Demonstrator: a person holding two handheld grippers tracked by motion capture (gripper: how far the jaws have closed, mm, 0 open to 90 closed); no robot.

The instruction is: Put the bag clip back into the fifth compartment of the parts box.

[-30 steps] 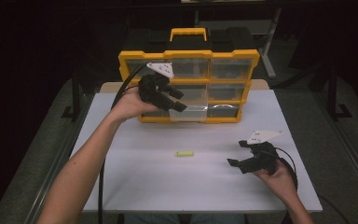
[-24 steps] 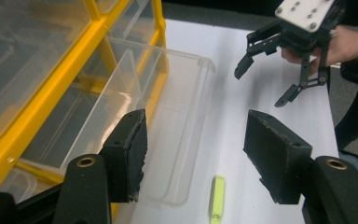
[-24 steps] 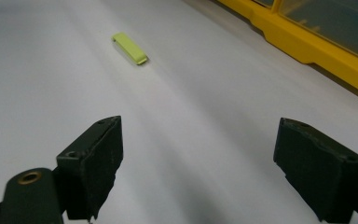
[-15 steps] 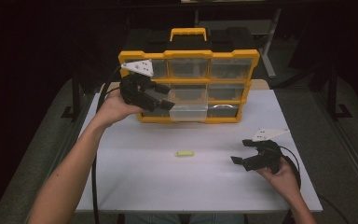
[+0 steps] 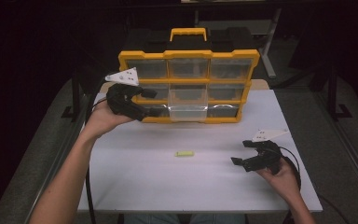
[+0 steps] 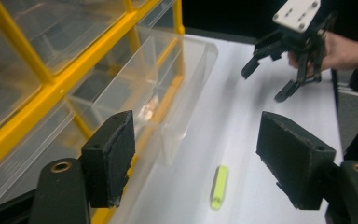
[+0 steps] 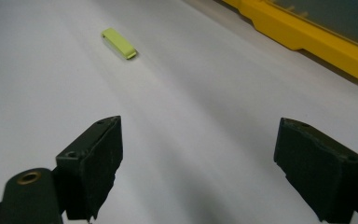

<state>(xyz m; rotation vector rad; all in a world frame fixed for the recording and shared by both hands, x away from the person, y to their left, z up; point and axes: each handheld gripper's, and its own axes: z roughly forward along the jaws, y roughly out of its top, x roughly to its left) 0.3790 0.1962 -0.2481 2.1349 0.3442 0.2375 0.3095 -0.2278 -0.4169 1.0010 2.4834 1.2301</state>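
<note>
The white counter (image 5: 135,186) fills the frame's lower half. At upper centre stands a yellow drawer organizer (image 5: 189,86), its clear middle drawer (image 5: 188,105) pulled out. The left gripper (image 5: 150,102), just left of that drawer, has just been opening its jaws, nothing between them. At lower right, the right gripper (image 5: 242,153) hovers spread and empty. The small green block (image 5: 184,153) lies at centre.

A flat white rectangular table (image 5: 135,186) carries two things — a yellow-framed plastic organiser case with clear drawers (image 5: 189,54) at its far edge, and a small lime-green plastic block (image 5: 184,153) lying mid-table.
</note>
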